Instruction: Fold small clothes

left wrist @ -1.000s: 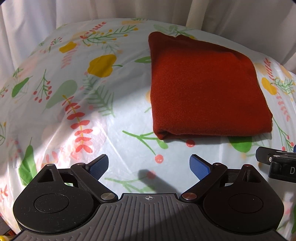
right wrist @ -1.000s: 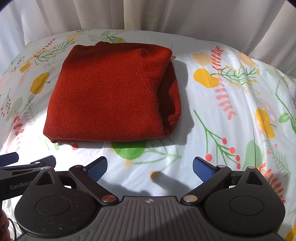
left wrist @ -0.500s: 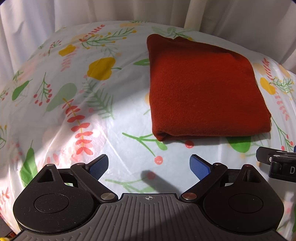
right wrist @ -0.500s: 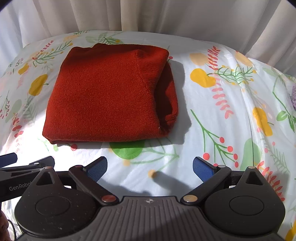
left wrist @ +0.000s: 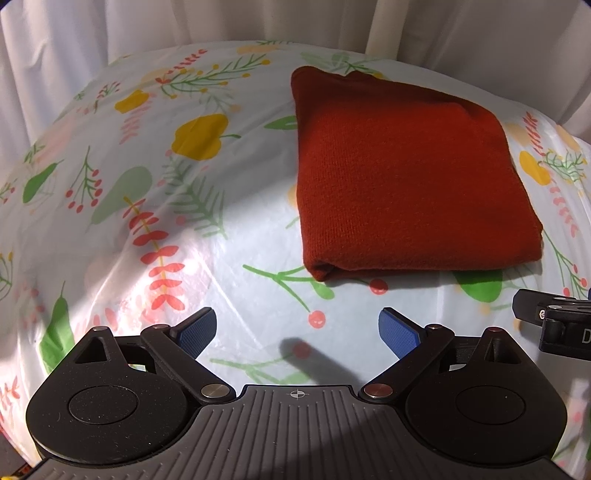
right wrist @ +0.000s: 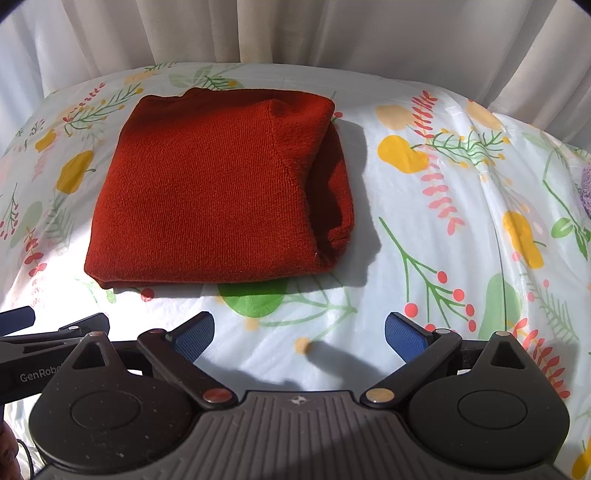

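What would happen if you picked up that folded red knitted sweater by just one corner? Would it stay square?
Probably not. The folded rust-red knitted sweater looks soft: its stacked layers bulge loosely at the right edge, so lifting one corner would likely let it droop and unfold. On the glossy flowered plastic tablecloth it might slide when pushed. It cannot roll, and it looks fairly light.

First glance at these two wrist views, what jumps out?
A rust-red knitted garment, folded into a thick rectangle, lies on the white floral-print tablecloth near the white curtain at the far edge. The left gripper and right gripper are both open with nothing between the blue pads, short of the garment's near edge. A shadow falls to the garment's right.
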`<action>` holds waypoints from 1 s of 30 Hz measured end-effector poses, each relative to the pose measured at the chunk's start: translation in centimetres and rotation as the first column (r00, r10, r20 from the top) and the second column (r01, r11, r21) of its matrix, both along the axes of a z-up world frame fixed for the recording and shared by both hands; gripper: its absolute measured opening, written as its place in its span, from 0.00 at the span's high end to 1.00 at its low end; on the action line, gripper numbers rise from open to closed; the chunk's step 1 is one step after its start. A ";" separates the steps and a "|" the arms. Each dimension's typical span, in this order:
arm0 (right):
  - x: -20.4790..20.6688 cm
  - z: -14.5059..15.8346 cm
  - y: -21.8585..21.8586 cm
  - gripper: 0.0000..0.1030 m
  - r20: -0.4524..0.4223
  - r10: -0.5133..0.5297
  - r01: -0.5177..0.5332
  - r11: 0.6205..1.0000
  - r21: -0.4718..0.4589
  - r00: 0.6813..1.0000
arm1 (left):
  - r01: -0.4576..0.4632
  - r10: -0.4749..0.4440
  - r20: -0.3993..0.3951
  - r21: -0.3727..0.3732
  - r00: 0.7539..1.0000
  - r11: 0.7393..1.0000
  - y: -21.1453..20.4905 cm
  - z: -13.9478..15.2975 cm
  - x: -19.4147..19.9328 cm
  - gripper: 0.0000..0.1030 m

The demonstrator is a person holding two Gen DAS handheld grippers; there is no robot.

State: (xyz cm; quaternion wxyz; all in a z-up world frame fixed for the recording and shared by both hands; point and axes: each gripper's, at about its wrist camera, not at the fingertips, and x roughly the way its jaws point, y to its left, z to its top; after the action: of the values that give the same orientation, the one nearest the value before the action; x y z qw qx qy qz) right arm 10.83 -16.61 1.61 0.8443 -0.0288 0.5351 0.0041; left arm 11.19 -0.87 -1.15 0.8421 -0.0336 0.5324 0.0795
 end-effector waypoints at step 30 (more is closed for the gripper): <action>0.0 0.2 0.0 0.04 0.006 -0.006 0.006 1.000 0.000 1.000 | 0.004 -0.004 0.004 0.003 1.000 1.000 0.0 -0.1 0.2 0.05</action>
State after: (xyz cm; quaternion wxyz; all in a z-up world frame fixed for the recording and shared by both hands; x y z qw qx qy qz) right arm 10.78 -16.59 1.80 0.8458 -0.0272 0.5328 0.0018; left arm 11.37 -0.84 -1.29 0.8433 -0.0314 0.5307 0.0784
